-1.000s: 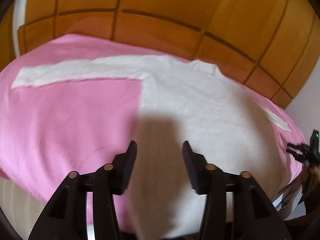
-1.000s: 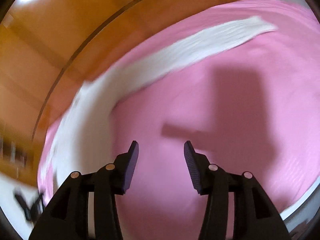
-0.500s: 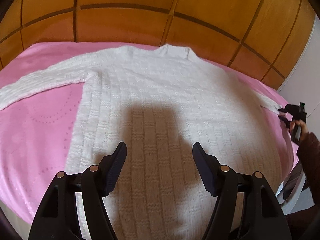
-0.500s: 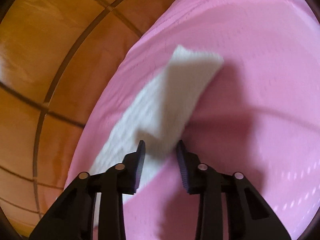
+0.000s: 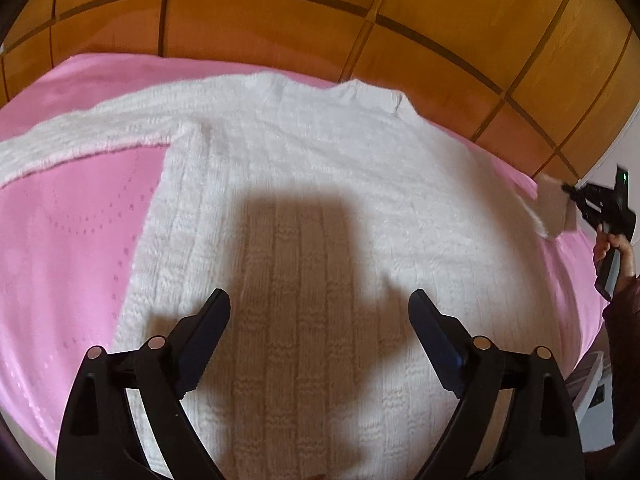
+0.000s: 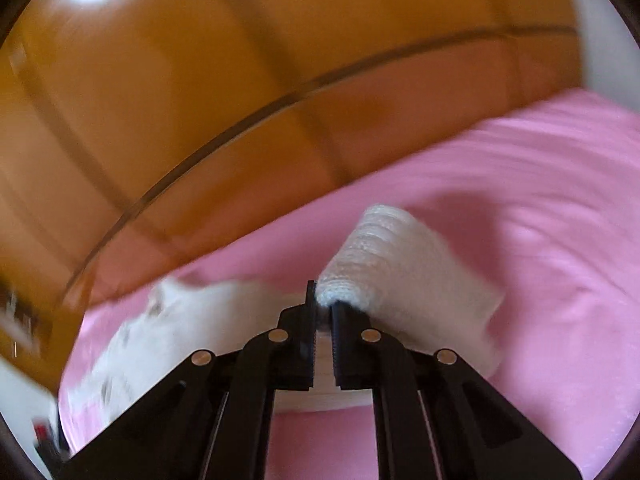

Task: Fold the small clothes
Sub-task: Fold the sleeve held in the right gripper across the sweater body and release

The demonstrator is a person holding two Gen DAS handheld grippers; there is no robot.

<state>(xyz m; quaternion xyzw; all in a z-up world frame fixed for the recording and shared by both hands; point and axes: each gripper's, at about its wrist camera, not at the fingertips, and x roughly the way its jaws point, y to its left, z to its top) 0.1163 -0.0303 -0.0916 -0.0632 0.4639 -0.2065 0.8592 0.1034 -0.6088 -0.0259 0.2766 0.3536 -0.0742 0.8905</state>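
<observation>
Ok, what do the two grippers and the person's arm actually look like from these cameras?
Both the left gripper and the right gripper are matte black plastic, with angular linkage arms, round silver pivot pins and ribbed dark pads. In the left wrist view the right one shows a small green light. The person's sleeve is dark maroon.

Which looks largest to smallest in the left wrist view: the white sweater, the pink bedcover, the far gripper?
1. white sweater
2. pink bedcover, partly covered, so its true size is unsure
3. right gripper, far off
</observation>
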